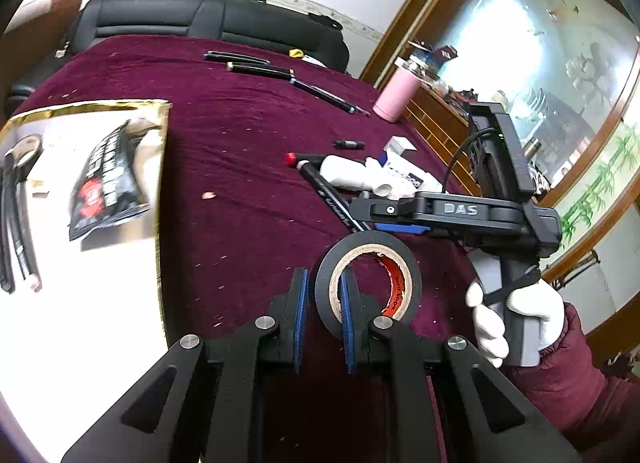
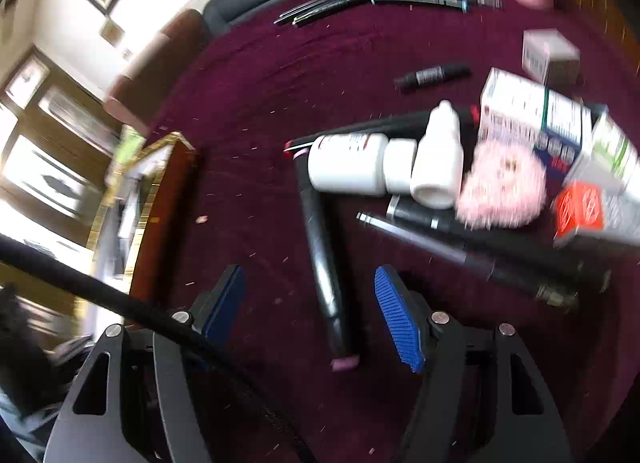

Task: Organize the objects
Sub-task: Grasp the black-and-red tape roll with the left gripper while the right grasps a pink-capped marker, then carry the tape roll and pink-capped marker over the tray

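Observation:
My left gripper [image 1: 323,303] is shut on the rim of a black tape roll [image 1: 370,247] and holds it above the maroon tablecloth [image 1: 240,151]. My right gripper [image 2: 310,311] is open and empty, low over a black pen with a pink end [image 2: 326,263]; it also shows in the left wrist view [image 1: 400,219], held by a white-gloved hand [image 1: 504,315]. Past it lie a white bottle [image 2: 348,169], a small white dropper bottle [image 2: 438,159], a pink fluffy ball [image 2: 502,187], other black pens [image 2: 480,251] and several boxes [image 2: 532,111]. The right view is blurred.
A white gold-edged tray [image 1: 88,199] at the left holds a black packet [image 1: 108,179] and pens [image 1: 16,231]. Several pens [image 1: 280,73] lie at the far side. A pink tumbler [image 1: 396,95] stands at the far right edge. A small black marker [image 1: 349,143] lies mid-table.

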Available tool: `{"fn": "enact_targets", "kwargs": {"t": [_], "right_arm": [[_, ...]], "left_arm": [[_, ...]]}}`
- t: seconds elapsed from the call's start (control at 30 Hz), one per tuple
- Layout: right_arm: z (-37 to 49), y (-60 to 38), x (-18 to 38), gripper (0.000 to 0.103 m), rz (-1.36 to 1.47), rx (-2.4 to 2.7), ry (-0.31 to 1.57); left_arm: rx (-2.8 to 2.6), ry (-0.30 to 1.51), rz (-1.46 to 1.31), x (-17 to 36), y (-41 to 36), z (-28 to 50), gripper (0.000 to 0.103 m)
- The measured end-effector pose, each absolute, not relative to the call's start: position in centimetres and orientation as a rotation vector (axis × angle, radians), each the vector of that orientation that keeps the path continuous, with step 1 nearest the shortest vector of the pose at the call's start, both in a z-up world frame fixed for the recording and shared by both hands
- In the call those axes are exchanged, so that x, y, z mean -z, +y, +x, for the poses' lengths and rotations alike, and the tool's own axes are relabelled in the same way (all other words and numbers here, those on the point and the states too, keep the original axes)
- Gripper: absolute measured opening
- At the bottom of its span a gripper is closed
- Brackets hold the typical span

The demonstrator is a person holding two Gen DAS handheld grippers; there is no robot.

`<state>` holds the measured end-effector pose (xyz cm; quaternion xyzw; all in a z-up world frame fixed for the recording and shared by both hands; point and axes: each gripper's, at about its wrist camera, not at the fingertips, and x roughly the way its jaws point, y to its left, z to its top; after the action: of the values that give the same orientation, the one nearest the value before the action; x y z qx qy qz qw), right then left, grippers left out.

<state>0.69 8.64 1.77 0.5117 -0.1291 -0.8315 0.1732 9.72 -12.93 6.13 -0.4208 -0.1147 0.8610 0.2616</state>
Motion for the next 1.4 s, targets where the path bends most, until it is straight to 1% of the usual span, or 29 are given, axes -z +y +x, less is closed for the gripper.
{"fn": "enact_targets", "kwargs": {"t": [0.03, 0.13, 0.2, 0.23, 0.27, 0.3, 0.33, 0.37, 0.43, 0.67, 0.8, 0.9, 0.97, 1.0, 1.07, 1.13, 1.23, 1.3, 1.33, 1.37, 1.4], "right_arm": [[0.5, 8.0, -1.9, 0.067, 1.447, 2.408, -0.291], [-0.3, 5.6, -1.6, 0.060, 1.448, 2.501, -0.072], [-0.8, 4.5, -1.0, 0.056, 1.462, 2.529, 0.021], [-0.8, 3.7, -0.9, 0.048, 1.446, 2.583, 0.109], [-0.7, 3.4, -0.8, 0.042, 1.436, 2.604, 0.146], [-0.5, 3.4, -0.8, 0.038, 1.426, 2.604, 0.138], [-0.3, 3.3, -1.0, 0.025, 1.432, 2.606, 0.130], [-0.2, 3.5, -1.1, 0.015, 1.440, 2.602, 0.117], [0.1, 4.4, -1.2, 0.013, 1.449, 2.565, 0.037], [2.3, 7.0, -3.1, 0.013, 1.374, 2.477, -0.262], [3.2, 6.8, -4.4, 0.013, 1.330, 2.437, -0.327], [2.7, 6.2, -4.4, 0.014, 1.348, 2.470, -0.260], [2.4, 5.7, -3.6, 0.023, 1.401, 2.488, -0.186], [2.2, 5.5, -3.1, 0.025, 1.433, 2.504, -0.143], [1.9, 5.0, -2.2, 0.034, 1.456, 2.521, -0.063], [1.6, 4.5, -1.4, 0.035, 1.453, 2.533, -0.012], [1.1, 3.3, -1.2, 0.039, 1.409, 2.552, 0.123], [0.8, 3.2, -1.2, 0.034, 1.415, 2.551, 0.142], [0.7, 3.5, -1.3, 0.020, 1.428, 2.535, 0.115], [0.7, 3.8, -1.5, 0.012, 1.438, 2.520, 0.092], [0.7, 4.2, -1.6, 0.012, 1.444, 2.499, 0.057]], "left_arm": [[-2.332, -0.329, -1.137, -6.0, -13.4, 9.9, 0.012], [-2.338, -0.368, -1.136, -5.7, -14.9, 10.2, 0.012], [-2.347, -0.394, -1.133, -5.7, -15.8, 10.4, 0.012], [-2.353, -0.403, -1.131, -5.7, -16.3, 10.6, 0.012], [-2.360, -0.409, -1.129, -5.7, -16.7, 10.7, 0.012], [-2.367, -0.417, -1.123, -5.8, -17.1, 10.8, 0.012], [-2.373, -0.424, -1.119, -5.8, -17.6, 10.9, 0.012], [-2.381, -0.432, -1.112, -5.9, -18.1, 11.0, 0.012], [-2.402, -0.447, -1.103, -5.9, -19.0, 11.2, 0.012], [-2.464, -0.542, -1.067, -5.9, -22.5, 11.6, 0.012], [-2.499, -0.590, -1.059, -5.8, -24.5, 11.9, 0.012], [-2.514, -0.635, -1.059, -5.6, -25.6, 12.2, 0.012], [-2.518, -0.652, -1.054, -5.6, -26.2, 12.7, 0.012], [-2.520, -0.653, -1.054, -5.6, -26.2, 12.8, 0.012], [-2.518, -0.653, -1.052, -5.5, -26.2, 12.9, 0.012], [-2.515, -0.652, -1.044, -5.7, -26.4, 13.2, 0.012], [-2.499, -0.648, -1.036, -5.7, -26.0, 13.1, 0.012], [-2.489, -0.653, -1.029, -5.7, -25.8, 13.3, 0.012], [-2.485, -0.657, -1.024, -5.7, -25.8, 13.3, 0.012], [-2.481, -0.659, -1.019, -5.7, -25.9, 13.4, 0.012], [-2.479, -0.660, -1.016, -5.7, -25.9, 13.5, 0.012]]}}
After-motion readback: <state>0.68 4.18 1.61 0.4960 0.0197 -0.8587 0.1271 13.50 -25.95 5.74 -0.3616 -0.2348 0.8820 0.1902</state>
